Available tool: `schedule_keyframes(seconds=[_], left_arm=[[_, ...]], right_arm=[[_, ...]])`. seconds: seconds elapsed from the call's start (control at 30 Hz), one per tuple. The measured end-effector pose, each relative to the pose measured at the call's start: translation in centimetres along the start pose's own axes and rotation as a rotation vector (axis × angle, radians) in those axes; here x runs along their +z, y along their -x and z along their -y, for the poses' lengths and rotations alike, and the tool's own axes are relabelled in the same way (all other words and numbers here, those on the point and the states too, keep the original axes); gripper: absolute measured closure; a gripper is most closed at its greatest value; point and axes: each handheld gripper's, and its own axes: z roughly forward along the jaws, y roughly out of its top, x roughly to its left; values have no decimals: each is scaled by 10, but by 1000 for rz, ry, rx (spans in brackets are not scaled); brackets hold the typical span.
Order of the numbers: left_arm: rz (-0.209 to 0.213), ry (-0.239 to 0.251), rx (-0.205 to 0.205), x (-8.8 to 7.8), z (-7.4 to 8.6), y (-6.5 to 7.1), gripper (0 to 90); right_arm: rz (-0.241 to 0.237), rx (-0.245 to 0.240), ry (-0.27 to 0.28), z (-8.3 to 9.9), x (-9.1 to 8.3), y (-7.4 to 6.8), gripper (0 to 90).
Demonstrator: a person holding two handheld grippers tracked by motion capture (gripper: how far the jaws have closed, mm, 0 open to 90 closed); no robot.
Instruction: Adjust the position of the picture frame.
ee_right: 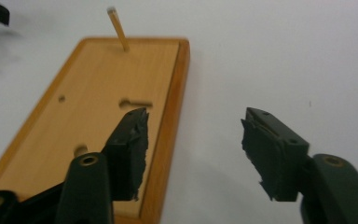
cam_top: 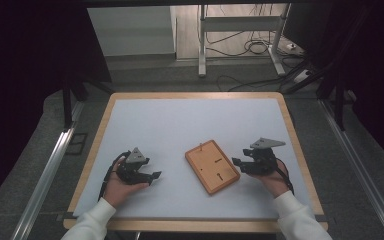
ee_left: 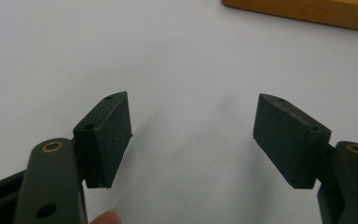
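A shallow wooden tray [cam_top: 212,166] lies tilted on the white mat, with keyhole slots in its floor and a thin wooden peg [cam_top: 200,147] standing upright near its far corner. In the right gripper view the tray [ee_right: 88,107] stretches away at the left and the peg [ee_right: 119,28] rises at its far end. My right gripper [cam_top: 236,163] sits just right of the tray, open, nothing between its fingers [ee_right: 130,140]. My left gripper [cam_top: 155,176] rests on the mat left of the tray, open and empty, its pads [ee_left: 107,135] wide apart above bare mat.
The white mat [cam_top: 180,125] covers a wood-edged table [cam_top: 100,130]. The tray's edge [ee_left: 307,11] shows at the top right of the left gripper view. Beyond the table are a metal stand's legs [cam_top: 202,50] and loose cables [cam_top: 255,47] on the floor.
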Motion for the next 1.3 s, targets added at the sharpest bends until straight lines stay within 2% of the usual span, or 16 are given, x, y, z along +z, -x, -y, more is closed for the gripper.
schedule_keyframes(seconds=[0.07,0.13,0.23,0.3,0.33,0.37,0.4,0.53,0.73,0.8,1.1,1.3], left_arm=[[1,0,3,0,0,0,273],[3,-1,4,1,0,0,273],[9,-1,4,1,0,0,274],[12,-3,7,2,0,2,273],[12,-3,7,2,0,2,273],[14,-3,9,2,0,2,273],[15,-3,10,2,0,2,273],[16,-4,9,2,0,2,274],[17,-6,7,3,0,1,274],[19,-6,7,3,0,1,273],[18,-6,8,3,0,1,274],[17,-5,10,2,0,1,274]], right_arm=[[-4,-14,-27,8,0,3,525],[-35,1,-43,14,-1,6,618],[-43,-6,-58,17,-1,7,741],[-52,-14,-65,17,-1,5,814],[-52,-14,-65,17,-1,5,814],[-53,-40,-79,17,0,1,861],[-55,-41,-86,17,0,0,876],[-63,-50,-104,18,2,-1,895],[-46,-53,-122,18,0,1,897],[-38,-68,-138,21,-1,1,897],[-58,-103,-172,27,1,-6,898],[-56,-81,-175,28,2,-6,900]])
